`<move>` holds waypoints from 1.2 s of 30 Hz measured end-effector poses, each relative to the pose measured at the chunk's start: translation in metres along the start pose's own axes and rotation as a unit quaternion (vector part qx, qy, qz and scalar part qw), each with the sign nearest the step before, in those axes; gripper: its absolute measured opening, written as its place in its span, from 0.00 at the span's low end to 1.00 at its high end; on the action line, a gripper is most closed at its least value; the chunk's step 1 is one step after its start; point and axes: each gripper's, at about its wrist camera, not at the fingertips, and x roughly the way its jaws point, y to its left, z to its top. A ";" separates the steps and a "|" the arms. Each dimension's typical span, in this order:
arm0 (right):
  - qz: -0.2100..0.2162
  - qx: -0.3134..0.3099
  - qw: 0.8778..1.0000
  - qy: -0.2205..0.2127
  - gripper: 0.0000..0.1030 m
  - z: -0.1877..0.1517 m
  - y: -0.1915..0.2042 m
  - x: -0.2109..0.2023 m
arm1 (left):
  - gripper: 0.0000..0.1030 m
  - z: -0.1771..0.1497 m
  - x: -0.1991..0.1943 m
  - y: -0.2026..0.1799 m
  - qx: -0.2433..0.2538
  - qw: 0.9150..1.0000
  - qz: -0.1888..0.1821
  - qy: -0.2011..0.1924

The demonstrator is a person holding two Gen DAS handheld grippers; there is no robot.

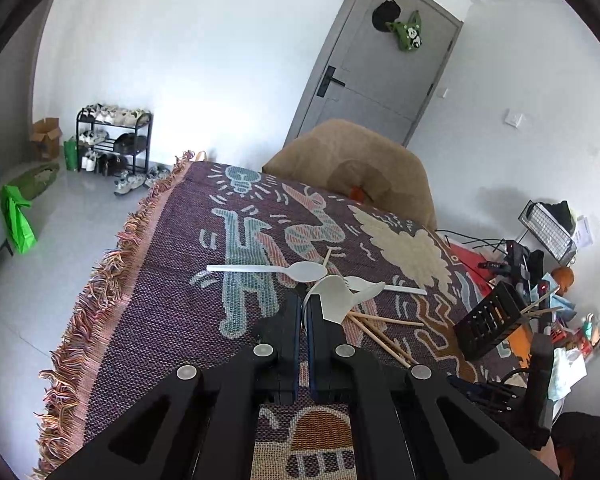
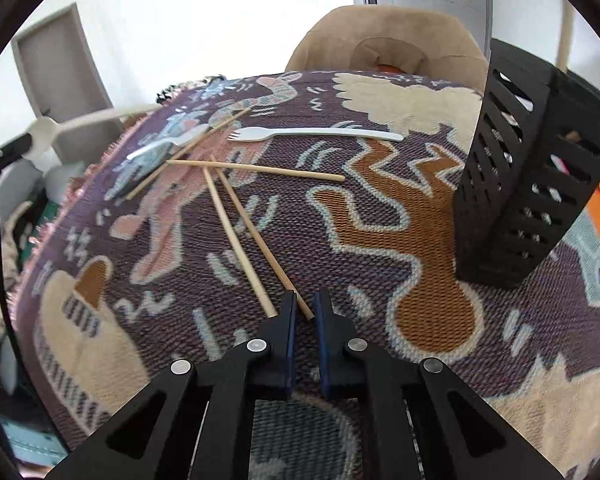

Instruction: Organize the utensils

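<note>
My left gripper (image 1: 304, 300) is shut on a white plastic spoon (image 1: 340, 296) and holds it above the table; the same spoon shows at far left in the right wrist view (image 2: 48, 130). My right gripper (image 2: 305, 300) sits low on the cloth with its jaws nearly closed around the near end of a wooden chopstick (image 2: 260, 240). Several more chopsticks (image 2: 256, 168) lie crossed on the patterned cloth. A white fork (image 2: 316, 134) and another white spoon (image 1: 268, 269) lie beyond them. A black slotted utensil holder (image 2: 532, 184) stands at right.
The table is covered by a patterned woven cloth (image 2: 420, 240) with a fringed left edge (image 1: 100, 280). A tan chair back (image 1: 352, 168) stands at the far side. Clutter and cables (image 1: 540, 280) lie right of the holder (image 1: 488, 320), which holds some chopsticks.
</note>
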 end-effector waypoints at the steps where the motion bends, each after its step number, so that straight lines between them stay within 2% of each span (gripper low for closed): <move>1: 0.009 0.006 1.000 -0.007 0.09 -0.002 -0.002 -0.005 | 0.02 0.000 0.000 -0.001 0.001 1.000 0.000 0.000; 7: 0.031 0.026 0.998 -0.052 0.08 -0.004 -0.008 -0.042 | 0.02 0.001 -0.006 -0.018 0.021 1.000 -0.004 -0.004; 18: 0.065 0.071 0.986 -0.136 0.06 0.000 -0.036 -0.113 | 0.02 0.001 -0.016 -0.064 0.069 0.997 -0.022 -0.009; 28: 0.057 0.077 0.975 -0.201 0.06 0.009 -0.046 -0.168 | 0.02 0.006 -0.030 -0.106 0.125 0.991 -0.033 -0.019; 36: 0.029 0.057 0.964 -0.257 0.06 0.027 -0.043 -0.226 | 0.02 0.020 -0.043 -0.143 0.165 0.985 -0.045 -0.040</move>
